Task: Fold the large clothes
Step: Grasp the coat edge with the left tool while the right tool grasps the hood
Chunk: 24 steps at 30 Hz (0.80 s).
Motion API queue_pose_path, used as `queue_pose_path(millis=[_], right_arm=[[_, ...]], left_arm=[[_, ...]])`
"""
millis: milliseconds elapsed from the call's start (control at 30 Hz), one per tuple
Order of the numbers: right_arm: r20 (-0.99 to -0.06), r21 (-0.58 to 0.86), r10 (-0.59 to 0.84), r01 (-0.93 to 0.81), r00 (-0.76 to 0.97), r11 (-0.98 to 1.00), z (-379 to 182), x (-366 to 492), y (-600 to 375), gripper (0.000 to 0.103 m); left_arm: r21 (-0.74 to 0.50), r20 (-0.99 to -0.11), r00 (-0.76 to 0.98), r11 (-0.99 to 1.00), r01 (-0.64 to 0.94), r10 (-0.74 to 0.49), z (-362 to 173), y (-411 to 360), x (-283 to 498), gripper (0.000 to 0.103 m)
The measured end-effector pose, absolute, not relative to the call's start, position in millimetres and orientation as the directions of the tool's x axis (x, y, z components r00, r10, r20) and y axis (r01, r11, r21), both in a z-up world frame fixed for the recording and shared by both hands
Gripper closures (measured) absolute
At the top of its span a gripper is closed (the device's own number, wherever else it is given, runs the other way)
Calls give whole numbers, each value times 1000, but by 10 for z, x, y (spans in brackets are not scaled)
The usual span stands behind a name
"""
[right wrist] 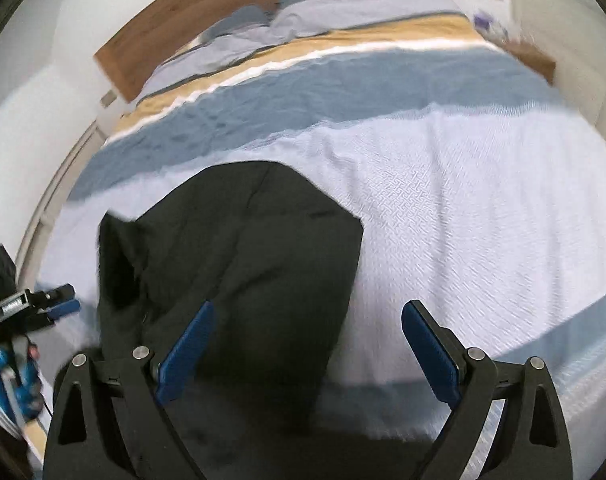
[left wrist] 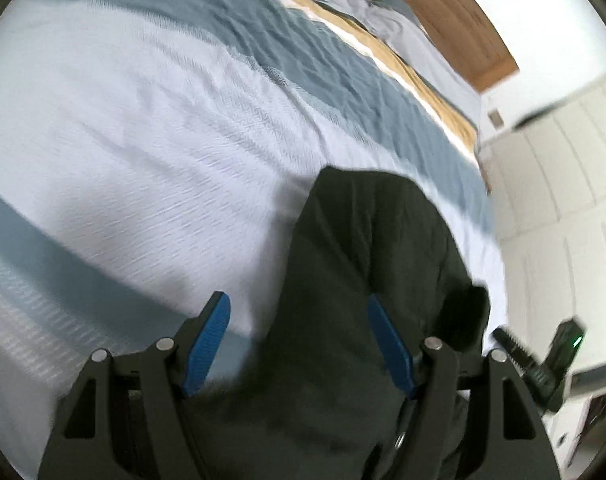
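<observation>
- While it lies partly gathered near the foot of the bed (right wrist: 443, 184), the dark garment (right wrist: 239, 248) looks soft, limp and fairly thick, likely to sag and slide.
- Best taken by an outer edge or corner, judging by its folds, not the bunched middle.
- Left tool (left wrist: 299, 344) stands open over the cloth, pads not pressing.
- Right tool (right wrist: 307, 344) is wide open, straddling the garment's right edge.
- Striped bedspread (right wrist: 463, 240) beneath; wooden headboard (right wrist: 151, 40) and pillows (right wrist: 303, 20) beyond.
</observation>
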State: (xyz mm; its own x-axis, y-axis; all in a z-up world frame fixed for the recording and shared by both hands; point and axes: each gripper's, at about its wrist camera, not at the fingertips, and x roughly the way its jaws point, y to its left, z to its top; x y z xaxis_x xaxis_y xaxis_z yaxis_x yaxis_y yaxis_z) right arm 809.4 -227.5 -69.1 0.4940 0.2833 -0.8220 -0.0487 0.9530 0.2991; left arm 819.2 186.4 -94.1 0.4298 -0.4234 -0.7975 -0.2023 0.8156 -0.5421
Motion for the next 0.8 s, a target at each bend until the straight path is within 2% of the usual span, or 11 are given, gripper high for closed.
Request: queue_pose_path(millis=[233,533,600,667,700,767,800], right_arm=[[-829,332,273,35,488,943,-1151,8494,-2384,9],[-848,283,266,-32,459,959,-1396,8814,-2060,11],[-852,267,258,-47,455,963,-1419,8855,-2002,21],[-860,242,250,-76,445,967,-1438,8875,-1900,43],[-862,224,244,-98,444,970,-1431,8873,-1833,47],[-864,181,225,-138,450,974,-1388,8838,-1726,75],[-863,151,210,-162,459,975,-1339,8809,-1659,80]], left_arm=[[-580,-788,427,768,-273,-443,-1396,1784,8559,33],[-559,-802,408,789,-256,-436,-1604,1584,8693,34],[-544,-809,406,805,-238,-426,-1591,1523,8711,40],[-526,-819,388,824,-212,-423,-1590,1442,8724,68],[-515,-826,379,833,-204,-417,-1583,1401,8715,82],[-486,-836,375,857,-168,-401,-1526,1305,8675,92],[-468,-840,380,872,-145,-388,-1468,1259,8647,94]])
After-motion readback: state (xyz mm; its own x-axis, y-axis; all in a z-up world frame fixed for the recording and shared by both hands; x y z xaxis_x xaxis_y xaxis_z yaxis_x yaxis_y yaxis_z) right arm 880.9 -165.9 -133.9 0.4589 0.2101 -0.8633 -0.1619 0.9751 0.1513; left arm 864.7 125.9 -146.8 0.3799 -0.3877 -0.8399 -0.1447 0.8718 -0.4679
